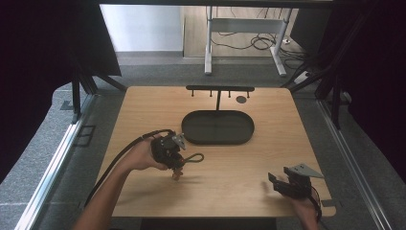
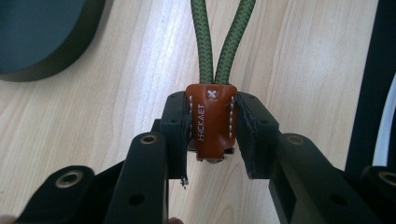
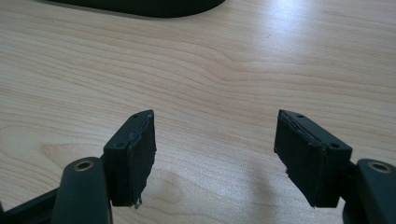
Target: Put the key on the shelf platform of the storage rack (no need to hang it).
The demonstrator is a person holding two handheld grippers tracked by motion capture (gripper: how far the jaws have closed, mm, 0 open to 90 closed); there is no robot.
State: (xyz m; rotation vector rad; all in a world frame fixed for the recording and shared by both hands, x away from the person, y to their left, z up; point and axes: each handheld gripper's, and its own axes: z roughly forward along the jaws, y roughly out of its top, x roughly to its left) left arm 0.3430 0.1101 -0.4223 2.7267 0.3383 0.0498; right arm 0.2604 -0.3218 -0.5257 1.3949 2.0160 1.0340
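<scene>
We see the left gripper (image 2: pixel 212 128) jaws clamped on the brown leather tab (image 2: pixel 211 122), its green cord loop (image 2: pixel 223 42) cut off beyond them, lower end hidden; right gripper (image 3: pixel 215 156) jaws spread, nothing between.

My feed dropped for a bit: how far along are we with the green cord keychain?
Done: the left gripper is shut on the keychain, pads against its brown leather tab, green cord loop sticking out. In hand: it is held above the table, near the black tray. Left: probably hanging it on the peg rack or placing it in the tray. The right gripper waits open.
</scene>
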